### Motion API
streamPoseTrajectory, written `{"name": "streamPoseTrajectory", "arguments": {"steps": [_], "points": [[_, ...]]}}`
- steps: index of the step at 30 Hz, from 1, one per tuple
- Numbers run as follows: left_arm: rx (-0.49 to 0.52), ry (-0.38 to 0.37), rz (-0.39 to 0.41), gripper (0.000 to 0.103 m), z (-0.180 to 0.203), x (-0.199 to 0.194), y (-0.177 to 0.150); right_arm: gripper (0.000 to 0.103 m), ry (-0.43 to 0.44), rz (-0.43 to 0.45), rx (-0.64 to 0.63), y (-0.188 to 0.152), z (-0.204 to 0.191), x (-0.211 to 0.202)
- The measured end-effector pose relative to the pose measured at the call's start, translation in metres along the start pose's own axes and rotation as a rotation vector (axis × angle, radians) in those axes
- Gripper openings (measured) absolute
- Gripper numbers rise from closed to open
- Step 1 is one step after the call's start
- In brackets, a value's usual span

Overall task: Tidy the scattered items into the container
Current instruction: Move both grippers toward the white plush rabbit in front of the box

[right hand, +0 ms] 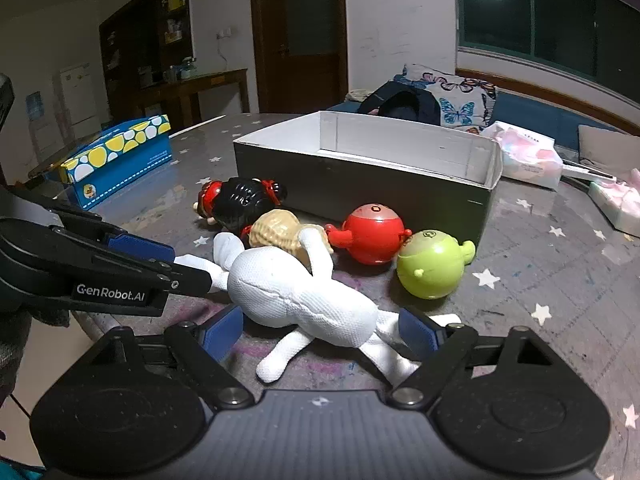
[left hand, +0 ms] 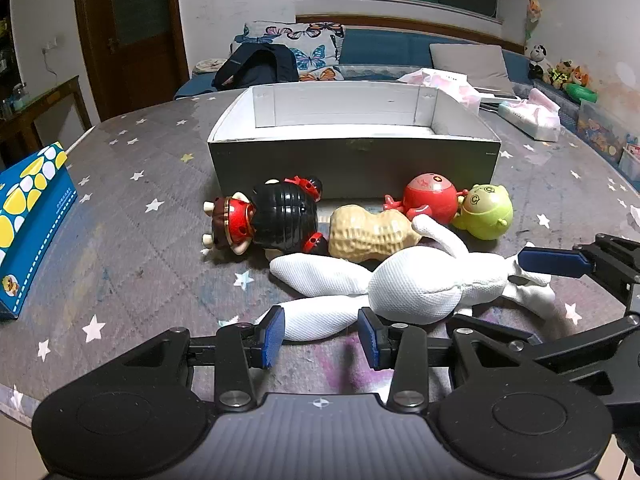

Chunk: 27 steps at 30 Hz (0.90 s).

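Now you are bracketing the white soft toy (right hand: 296, 296) beside the box (right hand: 360, 176).
Left gripper (left hand: 322, 332) is standing open around its ear; right gripper (right hand: 320, 330) is straddling its body, pads clear.

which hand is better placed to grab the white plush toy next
Right, probably. The right tool already straddles the white plush toy at its body, pads on either side. The left tool is open over only one thin limb at the toy's end.

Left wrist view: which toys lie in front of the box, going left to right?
Black-and-red doll → peanut toy → red round toy → green round toy. The white plush sprawls nearer, across most of that row.
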State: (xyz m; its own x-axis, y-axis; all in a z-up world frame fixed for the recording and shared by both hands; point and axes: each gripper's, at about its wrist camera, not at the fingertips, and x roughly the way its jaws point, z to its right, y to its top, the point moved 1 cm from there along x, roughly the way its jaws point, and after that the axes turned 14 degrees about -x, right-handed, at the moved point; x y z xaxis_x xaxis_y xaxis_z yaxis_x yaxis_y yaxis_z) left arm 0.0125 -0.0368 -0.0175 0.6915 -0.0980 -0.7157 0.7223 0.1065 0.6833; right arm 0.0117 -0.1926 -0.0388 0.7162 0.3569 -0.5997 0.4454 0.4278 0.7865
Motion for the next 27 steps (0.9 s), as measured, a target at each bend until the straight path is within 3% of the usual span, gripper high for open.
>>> {"name": "streamPoseTrajectory", "arguments": {"steps": [14, 27], "points": [[0.031, -0.014, -0.019, 0.043, -0.006, 0.001, 0.006, 0.081, 0.034, -0.033, -0.072, 0.006, 0.000, 0.010], [0.086, -0.072, -0.038, 0.043, -0.007, 0.002, 0.011, 0.074, 0.060, -0.048, -0.092, 0.009, 0.008, 0.015]]}}
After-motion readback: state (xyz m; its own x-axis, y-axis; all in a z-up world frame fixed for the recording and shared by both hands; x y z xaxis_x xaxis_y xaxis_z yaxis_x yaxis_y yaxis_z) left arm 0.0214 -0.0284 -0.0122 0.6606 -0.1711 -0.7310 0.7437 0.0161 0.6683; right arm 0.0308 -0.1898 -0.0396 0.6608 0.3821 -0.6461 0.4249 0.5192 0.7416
